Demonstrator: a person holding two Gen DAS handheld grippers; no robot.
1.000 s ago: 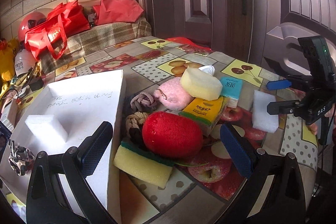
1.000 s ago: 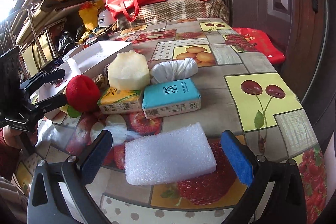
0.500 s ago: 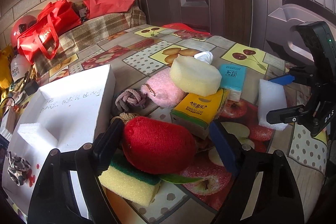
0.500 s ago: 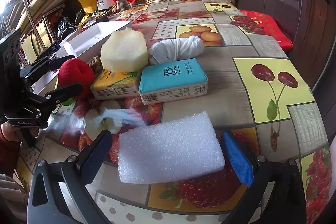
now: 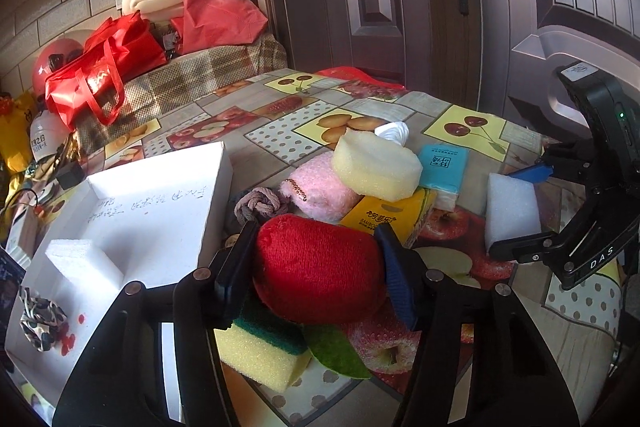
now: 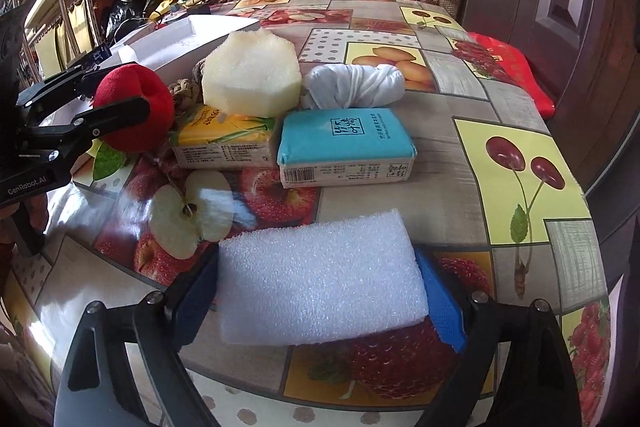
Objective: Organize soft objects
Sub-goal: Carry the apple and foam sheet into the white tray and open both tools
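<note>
**Both tongs closing on soft things**

In the left wrist view, the left tongs (image 5: 316, 269) sit low in the centre of the frame with their jaws closing around a red plush apple (image 5: 320, 269); both pads lie against its sides. The plush apple rests partly on a yellow sponge with a green scouring layer (image 5: 262, 347), and its green felt leaf (image 5: 336, 351) lies on the worktop (image 5: 280, 119). To the left is a white foam tray (image 5: 160, 211) holding a white foam block (image 5: 82, 261) and a patterned scrunchie (image 5: 40, 315). Just behind the plush apple are a grey knotted rope piece (image 5: 260, 205), a pink fuzzy item (image 5: 316, 187), a yellow tissue pack (image 5: 390, 213) with a pale yellow round sponge (image 5: 376, 169) on top, and a teal tissue pack (image 5: 444, 167).

In the right wrist view, the right tongs (image 6: 320, 291) sit at the bottom centre, jaws closing on a white foam pad (image 6: 320, 279) that lies flat on the worktop; the blue pads touch its two short ends. Above it in the frame are the teal tissue pack, the yellow pack and a knotted white cloth (image 6: 354, 87). The left tongs with the plush apple show at the left edge.
</note>
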